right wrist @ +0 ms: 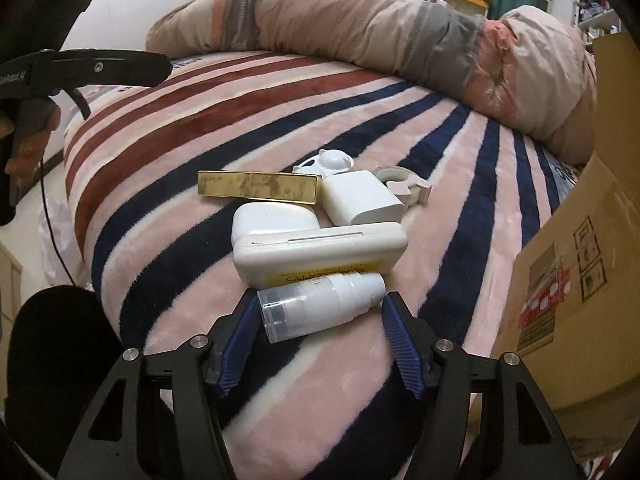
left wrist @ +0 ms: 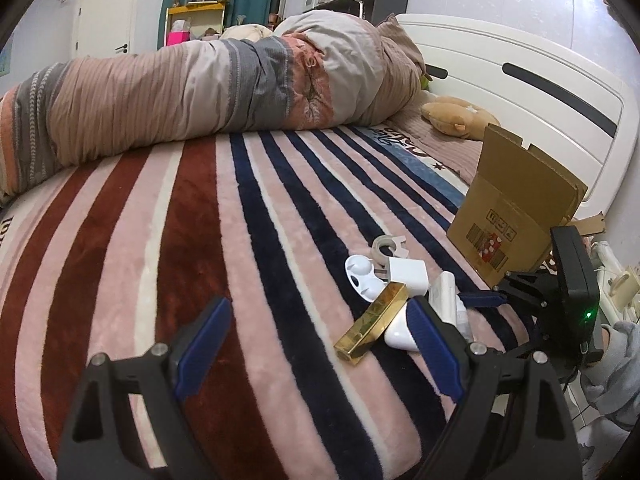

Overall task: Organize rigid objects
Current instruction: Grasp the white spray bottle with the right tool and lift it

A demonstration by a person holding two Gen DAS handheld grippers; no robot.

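Observation:
A cluster of small rigid objects lies on the striped blanket (left wrist: 248, 240). It holds a gold box (left wrist: 372, 326) (right wrist: 260, 187), a white earbud case (right wrist: 272, 220), a long white case (right wrist: 320, 254), a white pump bottle (right wrist: 320, 306), a white charger block (right wrist: 360, 198) (left wrist: 408, 276), a white lid piece (right wrist: 330, 160) and a tape roll holder (right wrist: 402, 182) (left wrist: 390, 246). My right gripper (right wrist: 320, 320) is open, its fingers on either side of the pump bottle. My left gripper (left wrist: 316, 332) is open and empty, left of the cluster, with its right finger beside the gold box.
An open cardboard box (left wrist: 516, 208) (right wrist: 580, 260) stands right of the cluster near the bed's edge. A rolled duvet (left wrist: 200, 92) lies across the back of the bed. A plush toy (left wrist: 460, 116) rests by the white headboard (left wrist: 520, 76).

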